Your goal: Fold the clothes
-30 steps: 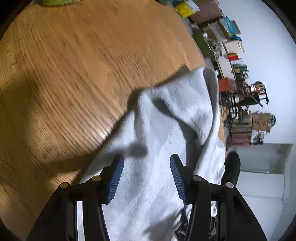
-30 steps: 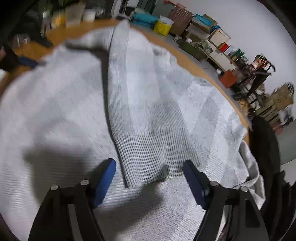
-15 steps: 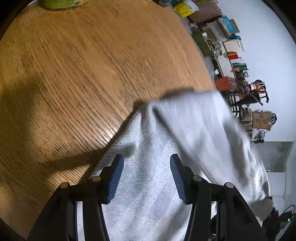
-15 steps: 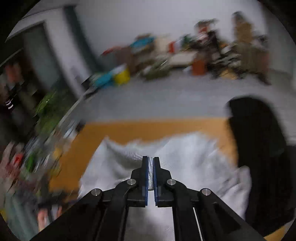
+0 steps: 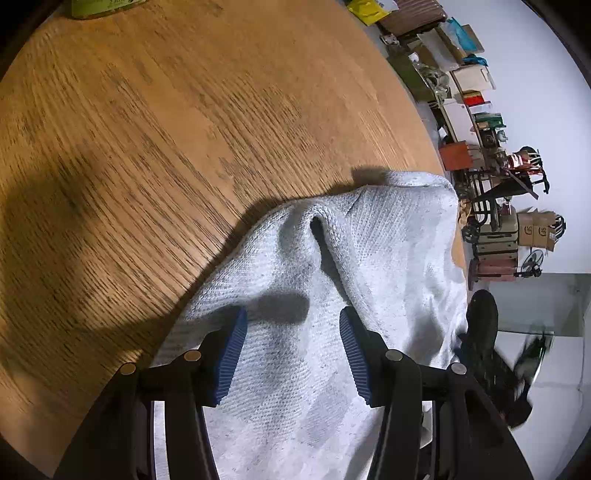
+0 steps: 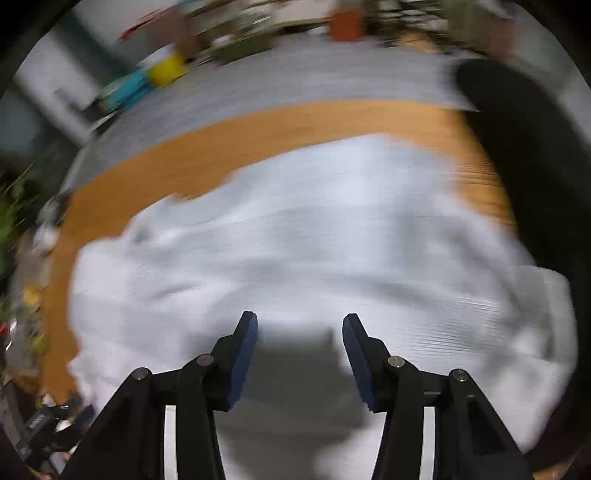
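Observation:
A light grey knitted sweater [image 5: 369, 266] lies on the round wooden table [image 5: 166, 147], with a raised fold near its far edge. My left gripper [image 5: 291, 332] is open just above the sweater, holding nothing. In the right wrist view, which is blurred by motion, the same sweater [image 6: 314, 229] spreads over the table [image 6: 258, 136]. My right gripper [image 6: 300, 332] is open above the cloth, and nothing is between its pads.
A green object [image 5: 103, 5] sits at the table's far edge. A dark chair back [image 6: 524, 147] stands past the right edge of the table. Boxes and shelves [image 5: 480, 122] crowd the room beyond the table.
My right gripper was shut on the cloth half a second ago and has opened, letting the sweater drop. The sweater's far part has settled onto the table. My left gripper stays open.

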`<state>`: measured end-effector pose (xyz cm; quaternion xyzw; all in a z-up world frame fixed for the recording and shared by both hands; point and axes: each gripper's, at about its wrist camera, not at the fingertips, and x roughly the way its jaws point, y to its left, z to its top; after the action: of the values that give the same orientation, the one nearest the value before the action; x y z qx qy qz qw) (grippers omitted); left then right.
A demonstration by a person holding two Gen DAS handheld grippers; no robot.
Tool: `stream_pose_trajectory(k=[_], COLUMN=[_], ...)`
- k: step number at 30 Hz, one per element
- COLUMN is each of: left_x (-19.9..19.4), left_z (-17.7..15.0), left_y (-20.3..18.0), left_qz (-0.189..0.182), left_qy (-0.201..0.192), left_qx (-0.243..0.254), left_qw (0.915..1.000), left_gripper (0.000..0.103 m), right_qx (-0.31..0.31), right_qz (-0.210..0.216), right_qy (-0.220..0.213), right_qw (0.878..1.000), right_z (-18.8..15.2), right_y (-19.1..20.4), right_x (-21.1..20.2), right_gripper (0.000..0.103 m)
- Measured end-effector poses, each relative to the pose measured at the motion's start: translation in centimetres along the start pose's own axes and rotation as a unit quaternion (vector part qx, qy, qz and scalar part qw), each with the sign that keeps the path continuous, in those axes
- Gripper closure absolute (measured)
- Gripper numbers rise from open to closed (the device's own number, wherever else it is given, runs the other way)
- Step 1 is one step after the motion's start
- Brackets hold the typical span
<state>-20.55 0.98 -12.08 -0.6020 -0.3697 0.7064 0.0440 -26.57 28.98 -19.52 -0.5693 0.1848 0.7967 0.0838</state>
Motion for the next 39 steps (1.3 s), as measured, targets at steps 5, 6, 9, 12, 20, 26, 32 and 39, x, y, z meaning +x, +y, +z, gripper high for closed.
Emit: stream_pose_trajectory(k=[5,6,9,12,20,26,32,39], left_x=[-0.6,-0.8,-1.4,-1.7,-2.8,-3.5,-3.7,-3.8], left_z=[0.2,0.3,0.1,-0.7,-0.6,0.1,0.3,0.7], left_y=[0.3,0.2,-0.5,-1.5,-0.5,0.4,0.3,0.5], left_qz=[0.027,0.037,0.093,0.187,0.122,0.111,0.094,0.098], left_qy=[-0.014,-0.018,-0.03,-0.051,-0.027,-0.027,-0.021,-0.028], left_qx=[0.01,0.015,0.057,0.108,0.101,0.079,0.084,0.071], left_qw=[0.9995,0.9991,0.9935,0.975,0.987,0.9904,0.9918,0.9923], left_gripper=[0.05,0.05,0.05,0.05,0.05,0.05,0.05,0.05], right_qx=[-0.127,-0.158,-0.256,-0.36,-0.561,-0.597,-0.639,-0.598], right_qz=[0.057,0.048,-0.005,-0.034,-0.124,-0.17,-0.152,-0.077], right_qy=[-0.014,-0.02,-0.039,-0.026,0.016,0.082,0.075,-0.001], right_qw=[0.99,0.986,0.966,0.932,0.819,0.78,0.75,0.798], right_z=[3.5,3.9,3.8,1.2,-4.5,-6.1,-8.4,-6.3], right_y=[14.0,16.7,23.4,26.1,31.9,31.8,32.1,34.8], right_x=[3.5,3.8,4.2,4.8,6.7,8.3,8.1,4.5], right_gripper=[0.033,0.032,0.031,0.031,0.032,0.034,0.069,0.097])
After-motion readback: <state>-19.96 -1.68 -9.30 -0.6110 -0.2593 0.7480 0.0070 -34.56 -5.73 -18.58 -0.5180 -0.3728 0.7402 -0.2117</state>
